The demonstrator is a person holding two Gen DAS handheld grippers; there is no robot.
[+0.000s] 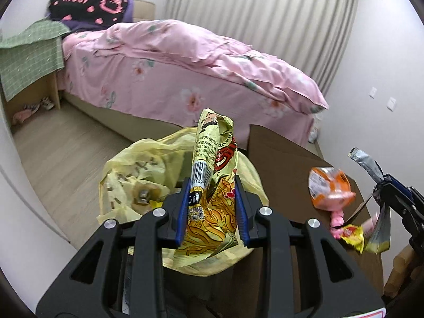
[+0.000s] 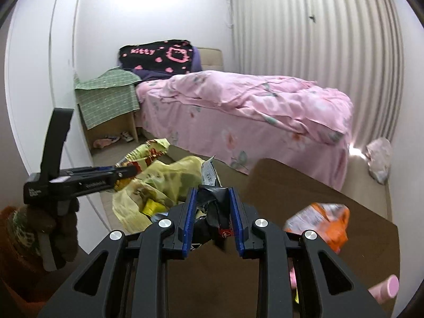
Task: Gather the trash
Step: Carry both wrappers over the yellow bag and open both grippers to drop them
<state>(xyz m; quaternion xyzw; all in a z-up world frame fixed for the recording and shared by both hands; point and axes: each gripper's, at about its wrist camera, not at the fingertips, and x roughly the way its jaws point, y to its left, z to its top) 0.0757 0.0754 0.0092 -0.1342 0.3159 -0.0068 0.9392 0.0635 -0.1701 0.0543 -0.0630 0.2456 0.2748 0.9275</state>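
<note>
My left gripper (image 1: 213, 182) is shut on a yellow noodle wrapper (image 1: 212, 159) and holds it above the open yellow trash bag (image 1: 132, 175). In the right wrist view the left gripper (image 2: 127, 171) shows at the left with the noodle wrapper (image 2: 148, 151) over the trash bag (image 2: 169, 180). My right gripper (image 2: 212, 193) is shut on a dark crumpled foil wrapper (image 2: 212, 198) beside the bag. It shows at the right of the left wrist view (image 1: 381, 182), the foil wrapper (image 1: 365, 161) sticking up.
A brown table (image 1: 281, 153) holds an orange snack bag (image 1: 331, 188), a small yellow wrapper (image 1: 352, 235) and pink items (image 2: 384, 288). A bed with a pink quilt (image 1: 185, 61) stands behind, a green-covered nightstand (image 1: 29, 53) beside it.
</note>
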